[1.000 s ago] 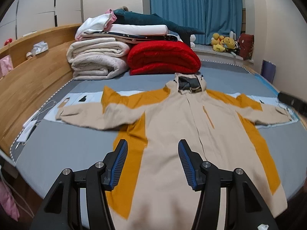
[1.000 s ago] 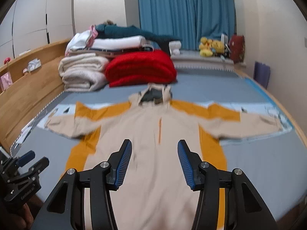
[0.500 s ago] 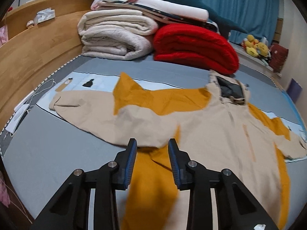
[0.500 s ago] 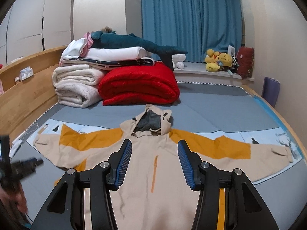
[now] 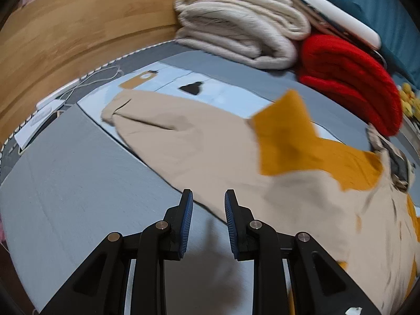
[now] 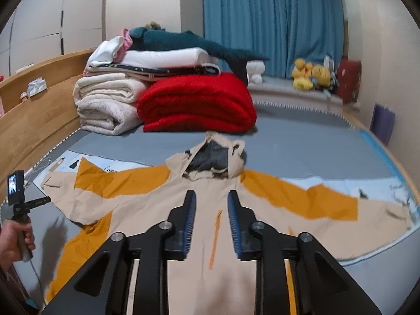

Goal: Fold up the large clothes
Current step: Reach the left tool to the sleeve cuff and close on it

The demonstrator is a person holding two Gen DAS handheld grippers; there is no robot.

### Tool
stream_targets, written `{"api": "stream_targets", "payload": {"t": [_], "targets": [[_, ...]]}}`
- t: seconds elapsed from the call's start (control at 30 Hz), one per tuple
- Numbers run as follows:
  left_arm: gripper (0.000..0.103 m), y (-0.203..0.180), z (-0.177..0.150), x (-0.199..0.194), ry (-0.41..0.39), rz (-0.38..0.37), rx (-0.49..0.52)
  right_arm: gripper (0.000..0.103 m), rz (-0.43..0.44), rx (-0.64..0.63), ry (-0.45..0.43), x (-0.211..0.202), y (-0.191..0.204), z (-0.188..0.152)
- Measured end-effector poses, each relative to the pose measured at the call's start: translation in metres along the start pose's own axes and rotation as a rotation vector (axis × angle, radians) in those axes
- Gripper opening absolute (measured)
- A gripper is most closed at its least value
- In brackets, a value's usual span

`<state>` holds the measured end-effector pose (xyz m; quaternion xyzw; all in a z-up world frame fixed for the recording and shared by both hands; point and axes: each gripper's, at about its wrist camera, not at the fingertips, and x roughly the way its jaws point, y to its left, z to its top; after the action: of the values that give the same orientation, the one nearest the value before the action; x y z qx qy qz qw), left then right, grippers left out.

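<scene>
A beige and orange hooded jacket lies spread face up on the grey bed, sleeves out to both sides. In the left wrist view its left sleeve stretches across the sheet. My left gripper is open with a narrow gap, just above the sleeve's lower edge, holding nothing. It also shows in the right wrist view, held by a hand at the far left. My right gripper is open and empty above the jacket's chest, below the hood.
Folded cream blankets, a red blanket and more bedding with a teal plush are stacked at the bed's head. A wooden bed frame runs along the left with white cables. Plush toys sit by the blue curtain.
My left gripper swung left and down to the left sleeve and its jaws narrowed. My right gripper moved forward over the chest and its jaws narrowed a little.
</scene>
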<state>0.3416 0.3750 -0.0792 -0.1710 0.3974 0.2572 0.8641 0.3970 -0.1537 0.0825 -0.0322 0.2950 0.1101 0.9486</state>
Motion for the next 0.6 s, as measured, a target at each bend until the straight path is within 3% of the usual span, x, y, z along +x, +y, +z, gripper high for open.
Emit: {"api": "stream_targets", "payload": {"t": [0.2,0.3,0.4,0.6], "targets": [[0.023,0.045,0.017,0.039,0.026,0.02,-0.108,0.027,0.011,0.01,0.075,0.024,0.002,-0.006],[0.028,0.068,0.026,0.053,0.03,0.007,-0.189,0.035,0.001,0.0,0.098,0.035,0.004,-0.013],[0.039,0.087,0.032,0.07,0.05,-0.004,-0.261,0.035,-0.002,-0.001,0.135,0.051,0.003,-0.02],[0.04,0.113,0.045,0.103,0.086,-0.043,-0.351,0.035,-0.01,-0.012,0.192,0.07,-0.001,-0.034]]}}
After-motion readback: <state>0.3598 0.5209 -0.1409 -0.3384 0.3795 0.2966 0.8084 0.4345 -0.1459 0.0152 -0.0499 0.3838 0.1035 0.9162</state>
